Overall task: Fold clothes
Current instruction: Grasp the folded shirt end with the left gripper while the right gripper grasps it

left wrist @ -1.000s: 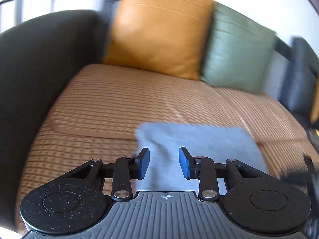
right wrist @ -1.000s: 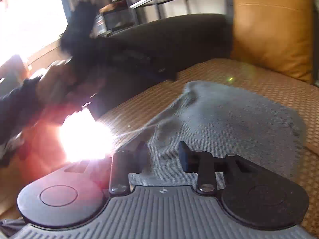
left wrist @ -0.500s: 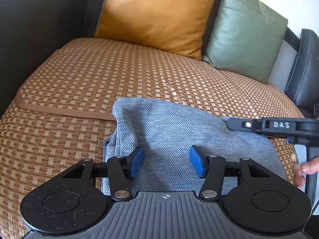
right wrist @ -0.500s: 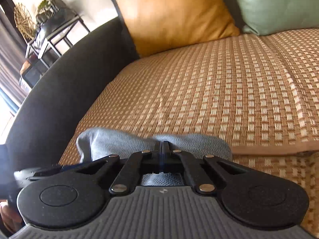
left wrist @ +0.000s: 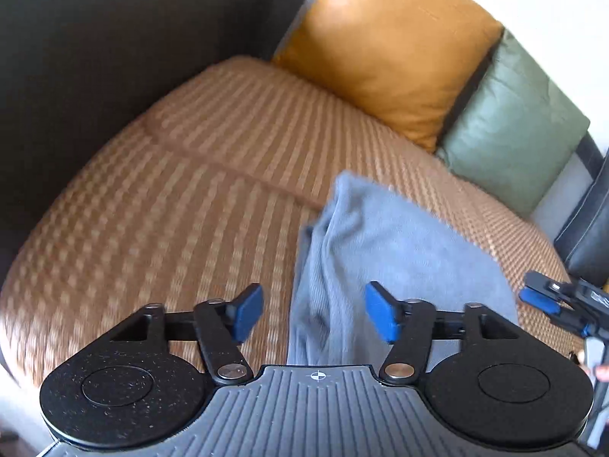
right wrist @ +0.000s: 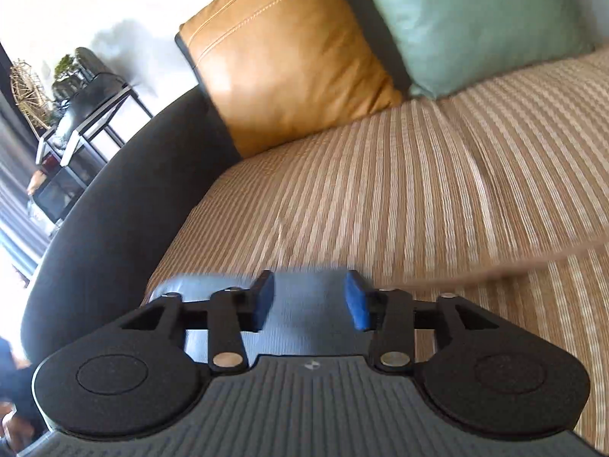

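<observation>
A grey cloth (left wrist: 384,266) lies bunched on the woven sofa seat (left wrist: 190,198), near the front edge, with a lengthwise ridge and a layer doubled over along its left side. The left hand-held gripper (left wrist: 314,314) hovers above its near end, fingers apart and holding nothing. The right hand-held gripper (right wrist: 310,301) is also spread and empty, low over the cloth's near right part. An orange cushion (left wrist: 384,45) and a green cushion (left wrist: 514,125) lean at the far back. I judge that a fold is partly made: the cloth is doubled but rumpled, not yet a flat, squared packet. The next move likely calls for pinching an edge or corner cleanly, one layer-set only, and drawing it across without dragging the pile.
</observation>
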`<move>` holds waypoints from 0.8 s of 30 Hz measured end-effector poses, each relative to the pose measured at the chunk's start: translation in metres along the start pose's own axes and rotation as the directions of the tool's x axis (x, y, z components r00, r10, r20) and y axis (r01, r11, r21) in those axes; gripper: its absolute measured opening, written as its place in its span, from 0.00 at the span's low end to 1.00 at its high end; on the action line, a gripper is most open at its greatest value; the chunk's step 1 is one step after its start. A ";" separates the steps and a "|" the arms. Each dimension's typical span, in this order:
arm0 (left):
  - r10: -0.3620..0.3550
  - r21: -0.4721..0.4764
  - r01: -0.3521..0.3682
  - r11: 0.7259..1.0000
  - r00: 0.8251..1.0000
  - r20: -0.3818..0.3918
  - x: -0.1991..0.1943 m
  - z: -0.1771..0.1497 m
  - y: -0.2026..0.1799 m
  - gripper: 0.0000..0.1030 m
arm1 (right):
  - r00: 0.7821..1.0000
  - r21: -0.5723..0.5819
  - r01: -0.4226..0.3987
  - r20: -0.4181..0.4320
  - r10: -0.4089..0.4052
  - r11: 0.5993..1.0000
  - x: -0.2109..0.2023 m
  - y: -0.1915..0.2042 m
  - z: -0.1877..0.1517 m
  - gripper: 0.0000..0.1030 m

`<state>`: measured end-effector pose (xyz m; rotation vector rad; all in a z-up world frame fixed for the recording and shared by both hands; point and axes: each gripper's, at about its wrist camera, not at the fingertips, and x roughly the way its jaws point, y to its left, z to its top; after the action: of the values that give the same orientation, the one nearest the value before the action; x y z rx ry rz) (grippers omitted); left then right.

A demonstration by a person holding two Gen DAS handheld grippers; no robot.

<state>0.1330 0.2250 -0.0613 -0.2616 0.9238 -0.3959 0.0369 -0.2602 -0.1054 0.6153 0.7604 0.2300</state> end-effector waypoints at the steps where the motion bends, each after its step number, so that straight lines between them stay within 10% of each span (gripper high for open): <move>1: 0.018 -0.005 -0.018 1.000 1.000 0.005 0.003 -0.003 -0.001 0.80 | 1.000 0.019 -0.009 -0.010 0.009 1.000 -0.006 -0.003 -0.006 0.63; 13: 0.170 0.080 -0.170 0.982 0.985 0.004 0.050 -0.011 -0.029 0.85 | 0.987 0.153 -0.051 -0.146 0.074 0.987 -0.026 -0.021 -0.046 0.67; 24: 0.167 0.129 -0.168 0.977 0.986 0.018 0.054 -0.017 -0.046 0.86 | 0.980 0.131 -0.082 -0.168 0.103 0.988 -0.007 -0.005 -0.044 0.70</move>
<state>0.1379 0.1588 -0.0923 -0.0650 0.9016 -0.2974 0.0004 -0.2476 -0.1288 0.7563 0.9206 0.3273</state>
